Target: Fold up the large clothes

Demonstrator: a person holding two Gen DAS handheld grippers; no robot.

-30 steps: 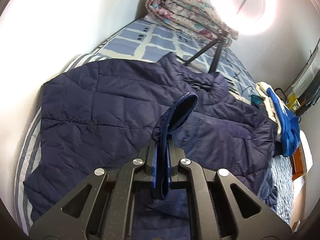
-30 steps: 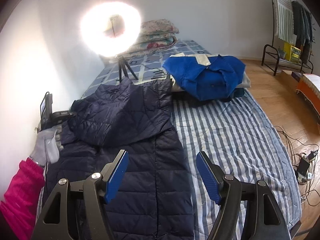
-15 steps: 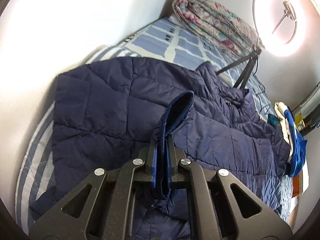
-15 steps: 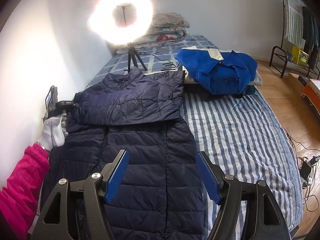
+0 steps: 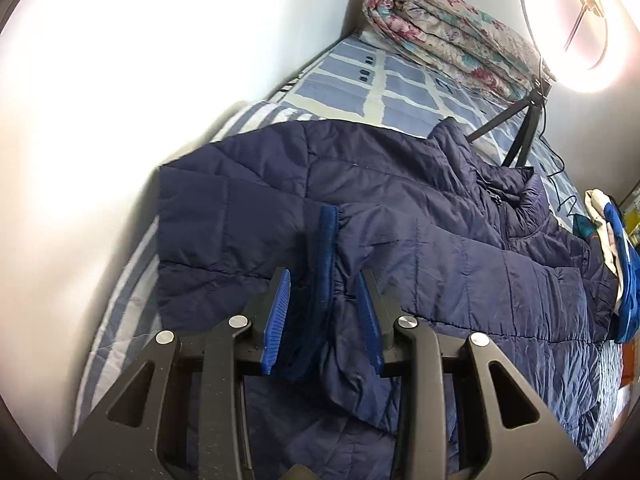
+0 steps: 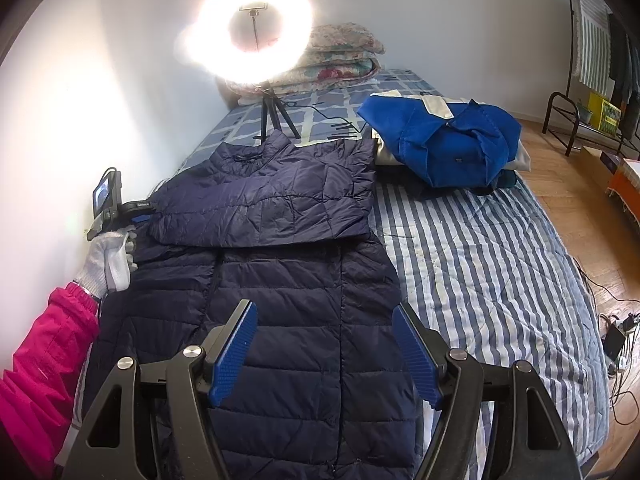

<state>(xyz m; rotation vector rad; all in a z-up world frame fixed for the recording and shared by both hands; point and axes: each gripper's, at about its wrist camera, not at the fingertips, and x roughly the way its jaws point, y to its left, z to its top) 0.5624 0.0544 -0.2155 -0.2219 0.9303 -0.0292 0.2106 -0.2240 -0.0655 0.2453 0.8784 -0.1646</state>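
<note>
Jacket cuff (image 5: 327,256) between parted left tool (image 5: 324,312)

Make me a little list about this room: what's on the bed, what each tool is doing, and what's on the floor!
bed: striped cover
coat: navy puffer coat lies flat, its sleeve folded across the chest
sleeve cuff: cuff sits between the left tool's pads
left tool: jaws have just been opening, letting go of the cuff
right tool: open, holds nothing, above the coat's lower part
other clothes: blue garment piled near the floral quilt
light: ring light on a tripod
floor: cables
</note>
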